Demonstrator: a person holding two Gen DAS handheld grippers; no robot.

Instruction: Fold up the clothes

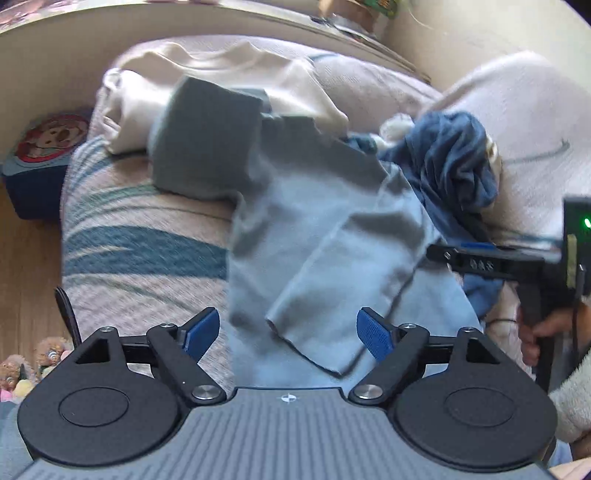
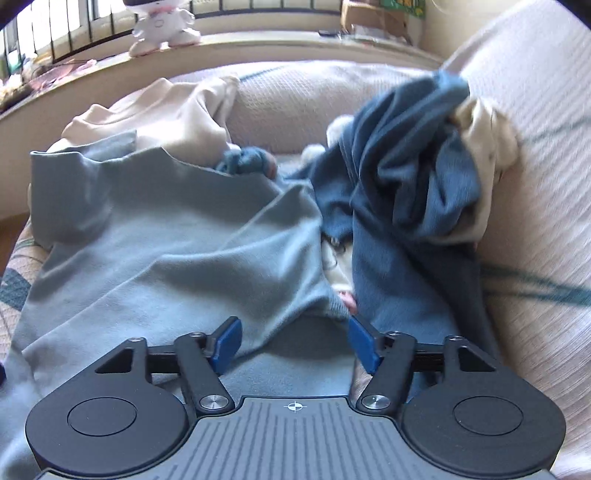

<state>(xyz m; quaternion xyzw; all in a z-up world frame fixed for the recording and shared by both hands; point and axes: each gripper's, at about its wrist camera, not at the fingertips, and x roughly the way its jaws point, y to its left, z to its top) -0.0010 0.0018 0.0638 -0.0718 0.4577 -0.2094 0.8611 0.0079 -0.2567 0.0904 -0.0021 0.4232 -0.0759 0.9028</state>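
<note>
A light blue garment (image 1: 314, 229) (image 2: 147, 240) lies spread on the striped cover (image 1: 129, 229), one sleeve folded across its body. My left gripper (image 1: 288, 336) hovers over the sleeve's cuff, jaws wide, pads clear of the cloth. My right gripper (image 2: 295, 344) stands open above the garment's right edge, touching nothing. One of the right gripper's black fingers (image 1: 476, 263) shows in the left wrist view at the right, held by a hand (image 1: 543, 328). A crumpled dark blue garment (image 1: 454, 162) (image 2: 406, 177) lies to the right. A cream garment (image 1: 221, 62) (image 2: 166, 110) lies behind.
A pale cushion (image 1: 517, 110) (image 2: 535, 184) rises at the right behind the dark blue heap. A blue box with a bear picture (image 1: 40, 155) stands on the wooden floor at the left. A white figure (image 2: 162, 26) sits on the window ledge. Plush toys (image 1: 22, 369) lie low left.
</note>
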